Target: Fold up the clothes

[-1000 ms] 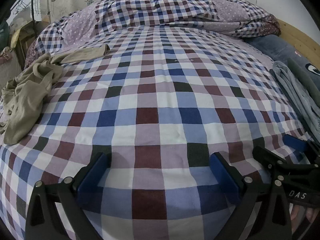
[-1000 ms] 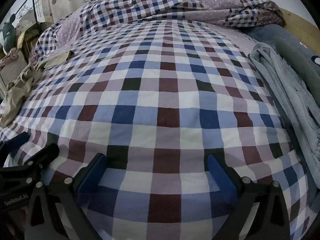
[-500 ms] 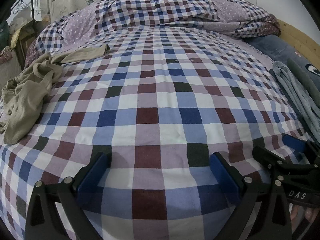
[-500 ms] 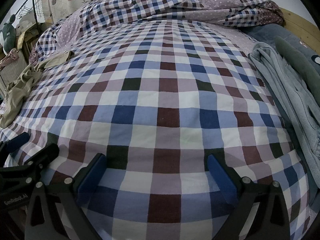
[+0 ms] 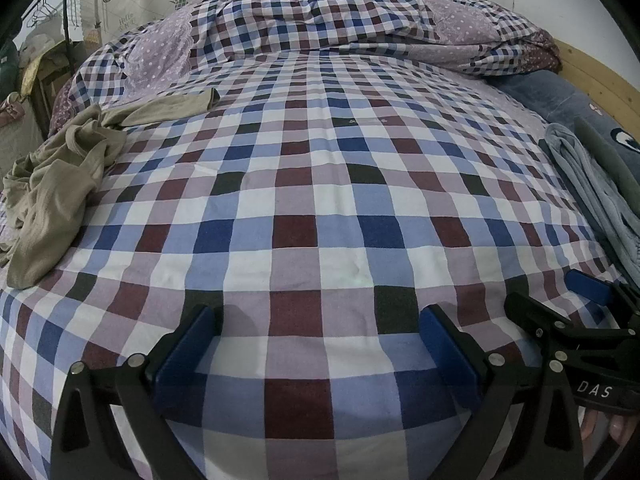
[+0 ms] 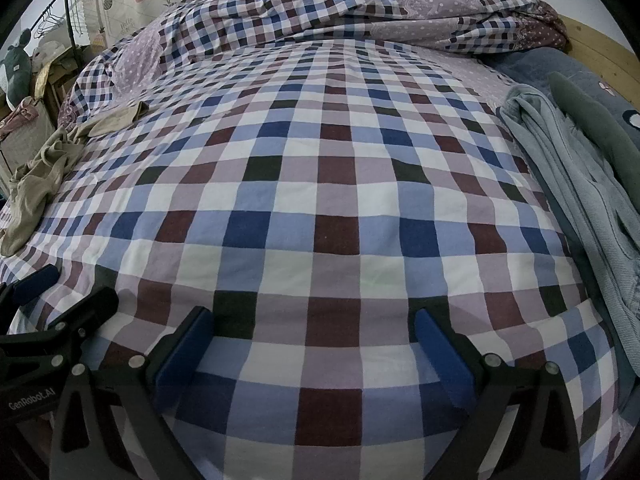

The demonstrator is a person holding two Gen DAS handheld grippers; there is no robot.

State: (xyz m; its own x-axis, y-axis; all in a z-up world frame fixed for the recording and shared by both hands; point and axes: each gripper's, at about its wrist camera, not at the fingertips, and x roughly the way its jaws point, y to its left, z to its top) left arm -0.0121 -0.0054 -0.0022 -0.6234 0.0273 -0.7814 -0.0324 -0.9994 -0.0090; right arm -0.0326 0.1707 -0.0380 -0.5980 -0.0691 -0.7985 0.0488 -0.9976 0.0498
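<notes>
Left tool [image 5: 316,322] and right tool [image 6: 314,320] side by side, jaws wide apart, empty

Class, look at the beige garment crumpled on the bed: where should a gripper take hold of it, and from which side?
Grip the flat sleeve end stretching out from the beige garment, coming from the bed's open middle. It lies single and flat, unlike the bunched heap.

One bed [image 5: 320,208] with one checked sheet; one bunched quilt [image 5: 340,20] at its far end. Two loose garments: one tan [image 5: 52,184], one pale blue [image 6: 580,200]. Two grippers: left [image 5: 316,344], right [image 6: 312,340].
</notes>
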